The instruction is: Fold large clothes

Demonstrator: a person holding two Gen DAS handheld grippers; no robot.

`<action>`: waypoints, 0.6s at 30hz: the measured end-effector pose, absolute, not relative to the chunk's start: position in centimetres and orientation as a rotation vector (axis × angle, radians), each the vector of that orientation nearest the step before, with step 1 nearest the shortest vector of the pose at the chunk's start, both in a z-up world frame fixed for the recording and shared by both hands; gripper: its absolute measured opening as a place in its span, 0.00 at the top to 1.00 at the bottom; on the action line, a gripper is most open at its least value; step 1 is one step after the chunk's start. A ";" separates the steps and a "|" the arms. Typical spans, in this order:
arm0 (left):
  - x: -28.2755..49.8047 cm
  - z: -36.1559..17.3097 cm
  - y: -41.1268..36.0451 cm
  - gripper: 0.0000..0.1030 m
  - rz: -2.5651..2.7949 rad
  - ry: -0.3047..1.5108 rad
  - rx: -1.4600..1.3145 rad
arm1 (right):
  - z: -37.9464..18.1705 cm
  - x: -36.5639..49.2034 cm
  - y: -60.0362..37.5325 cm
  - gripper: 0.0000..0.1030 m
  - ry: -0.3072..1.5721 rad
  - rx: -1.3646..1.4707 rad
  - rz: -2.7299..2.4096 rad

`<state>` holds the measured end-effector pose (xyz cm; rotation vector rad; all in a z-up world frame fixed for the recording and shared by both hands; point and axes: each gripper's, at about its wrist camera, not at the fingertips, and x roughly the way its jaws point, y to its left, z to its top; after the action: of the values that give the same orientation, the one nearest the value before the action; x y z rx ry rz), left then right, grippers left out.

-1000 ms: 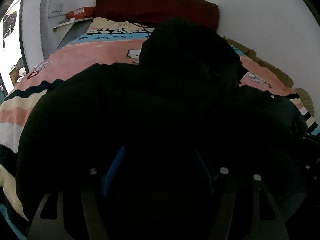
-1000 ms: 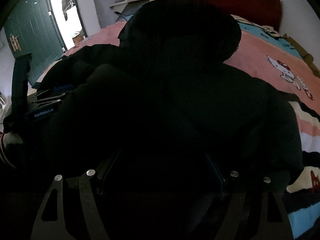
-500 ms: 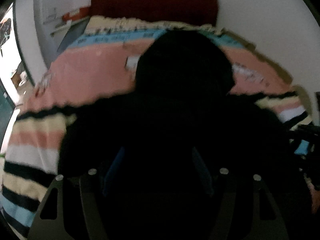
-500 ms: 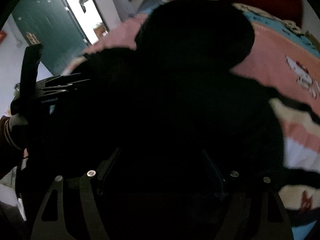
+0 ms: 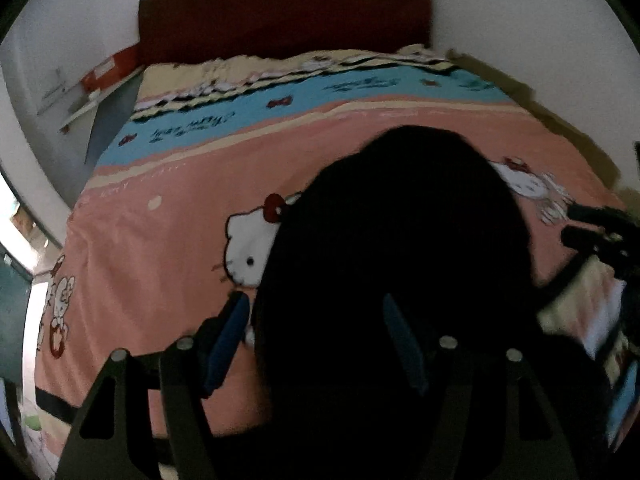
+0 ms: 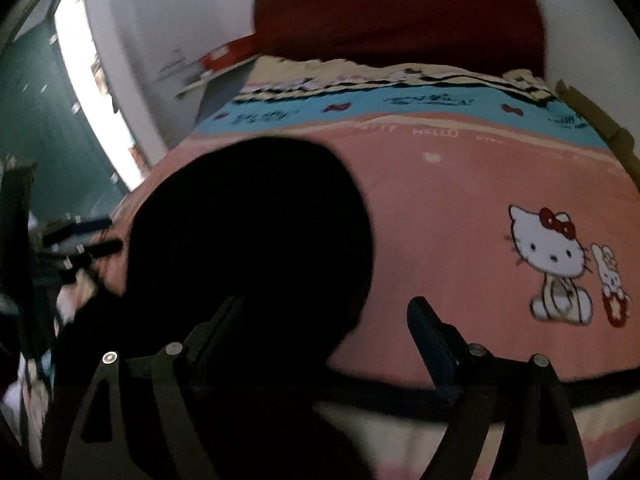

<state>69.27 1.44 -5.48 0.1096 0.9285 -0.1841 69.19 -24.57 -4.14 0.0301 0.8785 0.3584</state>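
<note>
Two tongs: both over the bed (image 5: 168, 240)
Left tongs (image 5: 316, 344): apart, black garment (image 5: 400, 248) between, grip unclear
Right tongs (image 6: 324, 340): just widened, released, right finger (image 6: 432, 344) clear of garment

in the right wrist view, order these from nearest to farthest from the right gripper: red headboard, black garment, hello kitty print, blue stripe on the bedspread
1. black garment, by the right gripper, left
2. hello kitty print, right, on the pink band
3. blue stripe, across the bedspread, farther up
4. red headboard, against the wall
</note>
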 end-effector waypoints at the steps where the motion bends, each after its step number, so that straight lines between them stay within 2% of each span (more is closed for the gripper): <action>1: 70.7 -6.2 1.2 0.34 -0.184 0.957 0.109 | -4.6 70.9 -24.5 0.18 0.886 0.038 0.339; 8: 75.7 -9.6 -0.3 0.37 -0.121 1.037 0.100 | -8.1 77.9 -23.3 0.18 0.966 -0.008 0.237; 9: 75.6 -9.9 -0.5 0.41 -0.124 1.036 0.099 | -8.4 78.2 -23.0 0.24 0.971 0.003 0.226; 10: 75.6 -10.2 -0.8 0.62 -0.133 1.044 0.097 | -8.7 78.4 -22.8 0.31 0.983 0.014 0.228; 11: 75.4 -10.4 -0.9 0.77 -0.131 1.061 0.097 | -9.3 78.6 -22.3 0.49 1.015 0.017 0.224; 12: 75.2 -10.3 -0.9 0.80 -0.131 1.062 0.097 | -9.8 78.9 -21.9 0.70 1.049 0.014 0.218; 13: 74.5 -10.0 -0.9 0.87 -0.137 1.051 0.093 | -10.1 78.7 -21.6 0.79 1.066 0.022 0.228; 15: 72.9 -9.0 -0.8 0.90 -0.170 1.018 0.076 | -9.3 77.4 -21.4 0.90 1.038 0.037 0.258; 18: 68.5 -7.5 0.2 0.90 -0.225 0.956 0.057 | -7.0 74.0 -21.8 0.92 0.964 0.052 0.323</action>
<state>68.48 0.16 -7.54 0.0567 0.9559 -0.2245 74.02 -21.83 -6.97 0.0519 0.9635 0.3228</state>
